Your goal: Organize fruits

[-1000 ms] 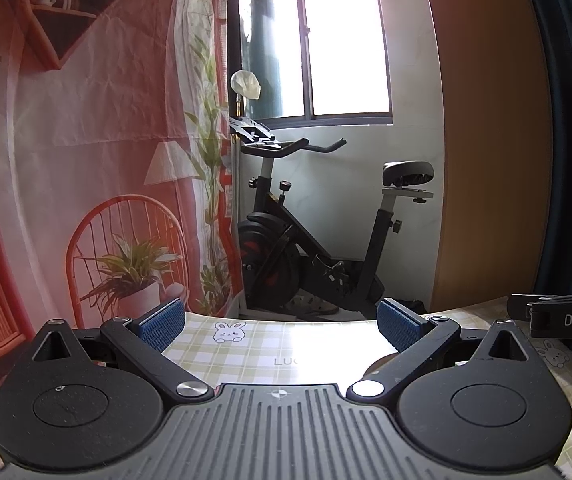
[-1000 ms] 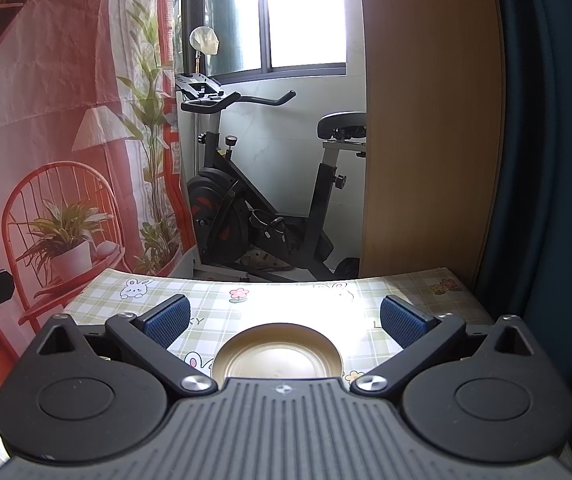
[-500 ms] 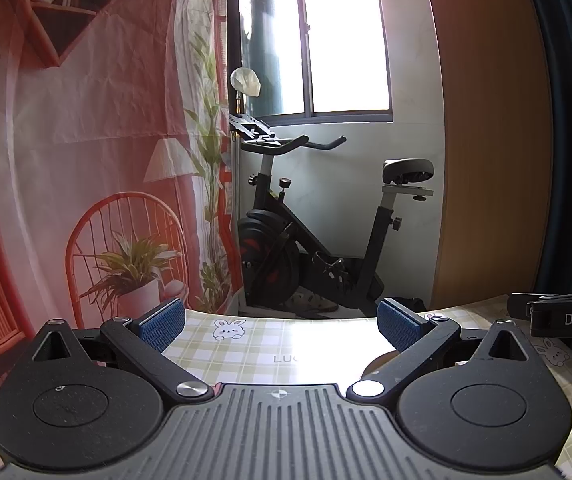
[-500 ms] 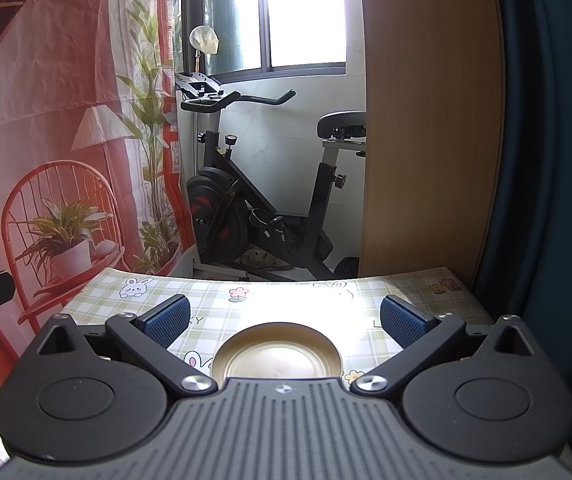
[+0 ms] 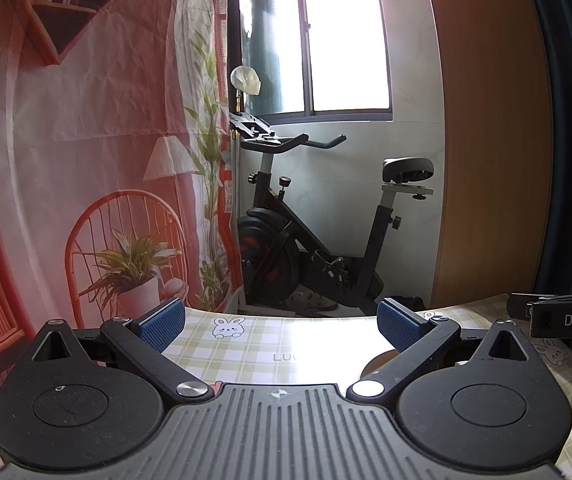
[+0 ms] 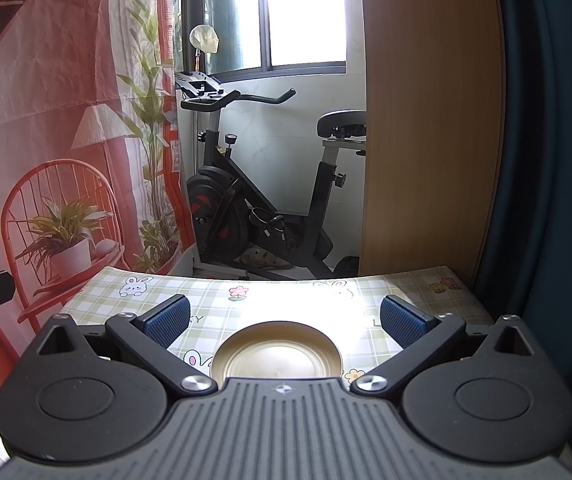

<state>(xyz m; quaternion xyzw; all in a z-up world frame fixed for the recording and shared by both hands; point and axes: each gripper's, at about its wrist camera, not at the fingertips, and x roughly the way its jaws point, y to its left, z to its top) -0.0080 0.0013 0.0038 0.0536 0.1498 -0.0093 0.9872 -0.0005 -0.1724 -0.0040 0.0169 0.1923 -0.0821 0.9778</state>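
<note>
No fruit shows in either view. A round gold plate (image 6: pixel 277 354) lies bare on the checked tablecloth (image 6: pixel 286 300), right in front of my right gripper (image 6: pixel 284 322), which stands open above it with nothing between its blue pads (image 6: pixel 166 322). In the left wrist view my left gripper (image 5: pixel 280 326) is also open and holds nothing, hovering over the tablecloth (image 5: pixel 254 344). A sliver of the plate (image 5: pixel 377 360) peeks out beside its right finger. The right gripper's black body (image 5: pixel 561 316) juts in at the right edge.
The table's far edge (image 6: pixel 270 278) drops off toward an exercise bike (image 6: pixel 254 200) under a bright window. A red printed backdrop (image 5: pixel 86 160) hangs on the left, a wooden panel (image 6: pixel 425 140) and a dark curtain (image 6: pixel 549 160) stand on the right.
</note>
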